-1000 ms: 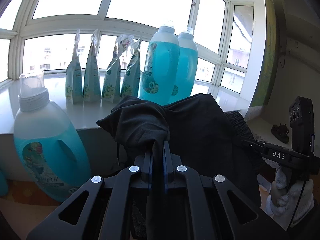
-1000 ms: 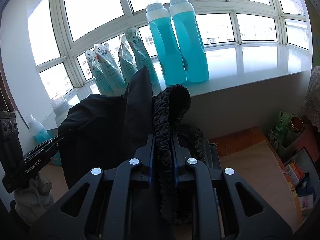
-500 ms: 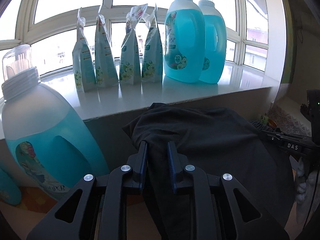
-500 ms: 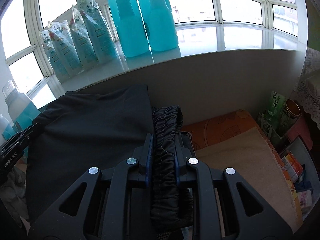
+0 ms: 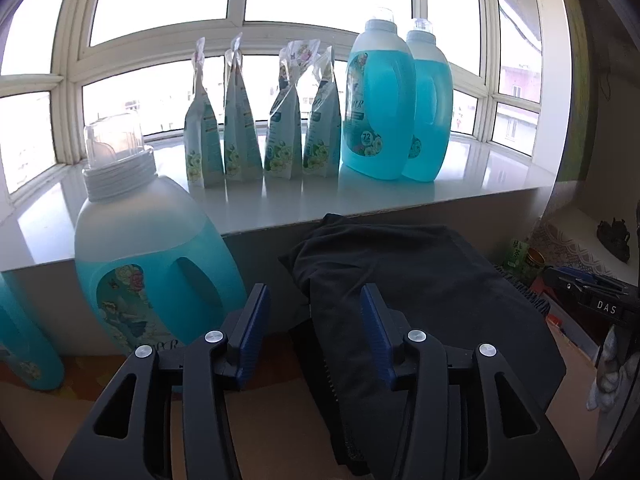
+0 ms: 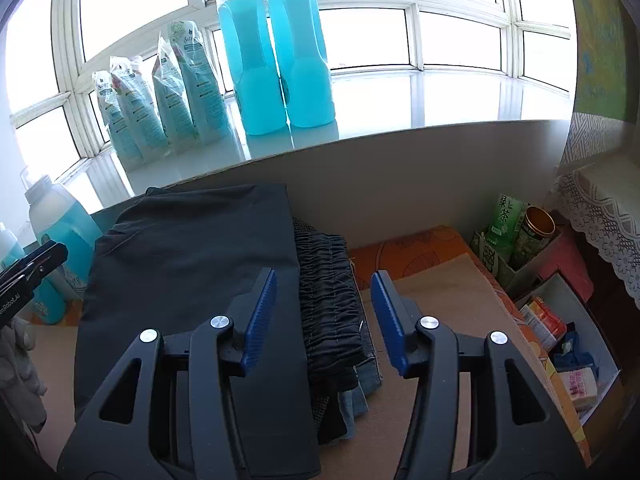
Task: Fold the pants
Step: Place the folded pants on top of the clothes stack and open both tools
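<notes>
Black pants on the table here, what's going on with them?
A person with a handheld gripper in each hand is folding the black pants. They now lie folded on the table below the windowsill. The left gripper and right gripper have just been opening; fabric lies between the jaws of each, but the pads no longer press on it, so the pants look released.

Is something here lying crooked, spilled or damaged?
Mostly no. The folded black pants lie flat, though their far-left corner bunches up, and denim pokes out beneath the waistband. No spill is visible.
</notes>
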Motion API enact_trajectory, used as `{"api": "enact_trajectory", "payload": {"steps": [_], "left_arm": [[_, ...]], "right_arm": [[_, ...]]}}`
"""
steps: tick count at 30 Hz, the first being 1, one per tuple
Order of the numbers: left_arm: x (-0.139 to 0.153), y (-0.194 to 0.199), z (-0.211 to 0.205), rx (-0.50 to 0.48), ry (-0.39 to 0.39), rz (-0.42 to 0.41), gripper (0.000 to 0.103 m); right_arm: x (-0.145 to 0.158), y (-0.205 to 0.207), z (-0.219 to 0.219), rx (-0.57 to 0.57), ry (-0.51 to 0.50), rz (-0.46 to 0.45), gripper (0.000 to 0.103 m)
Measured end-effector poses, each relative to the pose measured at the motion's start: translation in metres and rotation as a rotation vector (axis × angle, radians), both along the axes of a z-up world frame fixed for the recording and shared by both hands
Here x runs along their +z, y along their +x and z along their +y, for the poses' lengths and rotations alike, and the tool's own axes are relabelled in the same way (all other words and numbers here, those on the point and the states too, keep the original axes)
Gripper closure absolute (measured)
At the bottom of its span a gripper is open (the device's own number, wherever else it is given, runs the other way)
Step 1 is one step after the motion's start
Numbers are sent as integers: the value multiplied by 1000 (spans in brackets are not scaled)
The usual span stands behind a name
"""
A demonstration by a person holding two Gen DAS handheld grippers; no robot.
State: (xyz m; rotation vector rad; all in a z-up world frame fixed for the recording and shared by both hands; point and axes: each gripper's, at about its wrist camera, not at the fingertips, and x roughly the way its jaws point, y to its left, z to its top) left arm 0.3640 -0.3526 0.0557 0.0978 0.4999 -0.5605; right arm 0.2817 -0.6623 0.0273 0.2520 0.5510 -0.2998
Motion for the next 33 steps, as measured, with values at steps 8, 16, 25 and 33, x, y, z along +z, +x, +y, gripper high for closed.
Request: {"api": "enact_trajectory", "payload": {"steps": [8, 16, 25, 33], "left_arm": [[14, -42, 30, -23, -23, 9, 49], [18, -99, 64, -61, -26, 2, 41], [11, -165, 115, -90, -52, 11, 33], [3, -217, 151, -108, -69, 14, 28]], "right_arm": [[11, -61, 38, 8, -54, -21, 43], [13, -130, 75, 23, -57, -57, 34], [12, -213, 113, 31, -65, -93, 23], [4, -270, 154, 25, -107, -110, 16]]}}
